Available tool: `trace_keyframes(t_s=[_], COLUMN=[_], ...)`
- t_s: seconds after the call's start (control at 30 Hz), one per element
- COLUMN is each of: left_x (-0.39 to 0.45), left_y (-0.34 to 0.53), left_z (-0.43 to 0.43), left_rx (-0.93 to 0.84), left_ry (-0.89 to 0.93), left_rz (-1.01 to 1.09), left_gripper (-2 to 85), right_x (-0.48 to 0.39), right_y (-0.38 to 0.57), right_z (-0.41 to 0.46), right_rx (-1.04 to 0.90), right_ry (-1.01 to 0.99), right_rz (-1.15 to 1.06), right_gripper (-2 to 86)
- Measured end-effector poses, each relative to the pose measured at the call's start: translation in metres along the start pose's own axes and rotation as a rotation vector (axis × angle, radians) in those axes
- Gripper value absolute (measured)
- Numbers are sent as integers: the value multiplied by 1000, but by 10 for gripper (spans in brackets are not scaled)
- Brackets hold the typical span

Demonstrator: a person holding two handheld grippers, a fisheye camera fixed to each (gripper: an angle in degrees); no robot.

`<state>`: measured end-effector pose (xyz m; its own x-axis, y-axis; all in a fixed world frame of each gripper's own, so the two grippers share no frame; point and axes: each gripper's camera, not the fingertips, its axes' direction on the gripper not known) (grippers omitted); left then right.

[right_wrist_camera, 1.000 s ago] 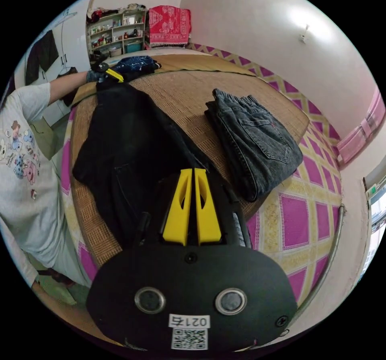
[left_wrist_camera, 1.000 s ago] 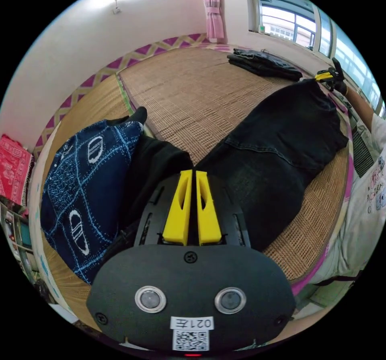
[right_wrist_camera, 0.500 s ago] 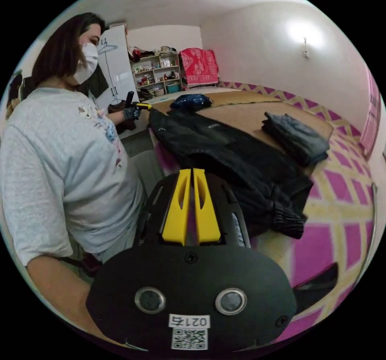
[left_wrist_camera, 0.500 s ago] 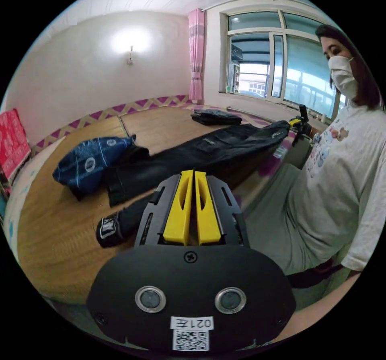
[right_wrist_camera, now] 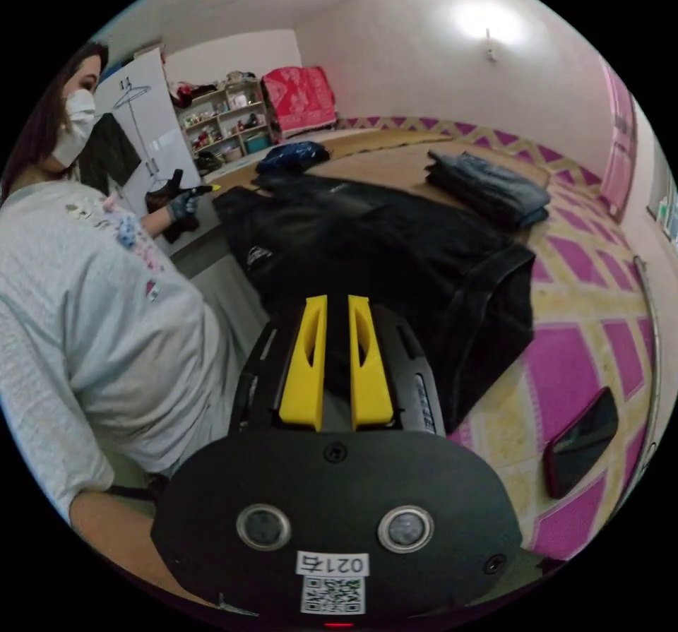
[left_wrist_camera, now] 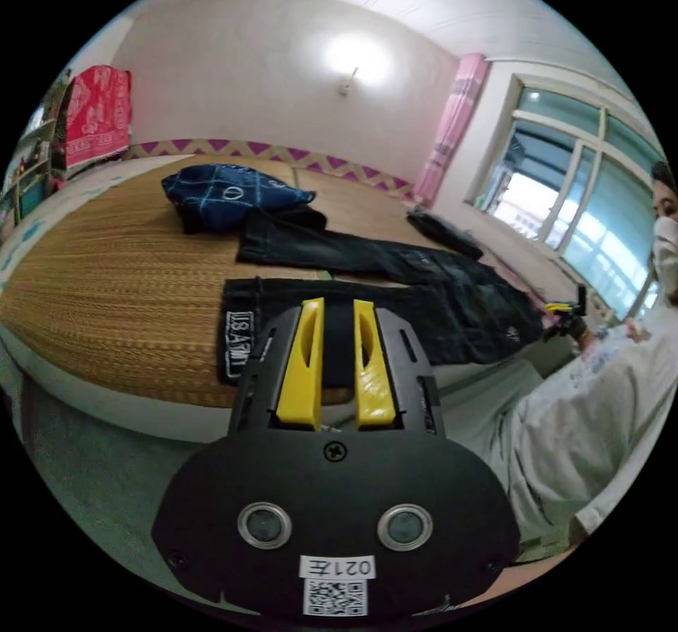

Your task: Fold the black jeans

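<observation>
left gripper (left_wrist_camera: 332, 307) jaws standing apart, gripping nothing, hovering over leg hem of black jeans (left_wrist_camera: 395, 293). right gripper (right_wrist_camera: 337, 303) jaws slightly parted, empty, hovering above waist end. jeans lying spread across woven mat (left_wrist_camera: 106, 265), folded grey jeans (right_wrist_camera: 491, 191) sitting nearby.

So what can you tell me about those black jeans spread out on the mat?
The black jeans look like faded dark denim and lie stretched flat along the woven straw mat, both legs side by side. The nearer leg's hem carries a white printed band. In the right gripper view the waist end spills onto the pink checked cover. A blue patterned bundle lies by the far leg's hem. The left claw and right claw both stand open; neither holds the jeans.
</observation>
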<state>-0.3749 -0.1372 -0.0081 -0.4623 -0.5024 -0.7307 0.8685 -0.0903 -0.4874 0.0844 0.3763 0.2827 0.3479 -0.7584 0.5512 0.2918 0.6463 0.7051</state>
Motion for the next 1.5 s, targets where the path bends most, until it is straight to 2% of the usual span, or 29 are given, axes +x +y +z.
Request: trace_keyframes(t_s=[0.1, 0.17, 0.4, 0.6, 0.67, 0.73, 0.83, 0.93, 1.03, 1.1, 1.2, 1.37, 1.5], left_x=[-20, -39, -82, -87, -81, -68, -30, -11, -4, -4, -6, -21, -25], left_y=[-32, -47, -89, -83, -70, -60, -43, -24, -4, 9, 25, 34, 31], left_z=[48, 49, 33, -14, -57, -84, -116, -136, -149, -155, -155, -153, -156], left_rx=[-194, -168, -204, -92, 58, 97, 102, 97, 111, 125, 114, 93, 88], left_ry=[-118, -222, -162, -207, -179, -189, -263, -222, -147, -117, -69, -8, 6], left_rz=[-41, -105, -150, -178, -205, -237, -232, -292, -393, -469, -536, -627, -639], left_gripper=[44, 7, -9, -9, -9, -8, -2, 26, 52, 58, 63, 63, 61], right_x=[14, 26, 50, 56, 58, 58, 48, 36, 31, 31, 39, 61, 89], right_y=[-22, -25, -29, -33, -33, -29, -13, 19, 59, 102, 155, 172, 174], right_z=[25, 43, 58, 61, 57, 43, -8, -53, -78, -101, -116, -107, -107], right_rx=[-16, -37, -120, -187, -185, -149, 16, 146, 167, 249, 380, 419, 428], right_ry=[119, 87, 37, 55, 76, 112, 196, 231, 260, 344, 260, 121, 96], right_rz=[-10, 15, 88, 86, 91, 119, 217, 371, 552, 774, 996, 1045, 1117], right_gripper=[43, 25, -5, -7, -7, -4, 6, 56, 83, 83, 86, 90, 87])
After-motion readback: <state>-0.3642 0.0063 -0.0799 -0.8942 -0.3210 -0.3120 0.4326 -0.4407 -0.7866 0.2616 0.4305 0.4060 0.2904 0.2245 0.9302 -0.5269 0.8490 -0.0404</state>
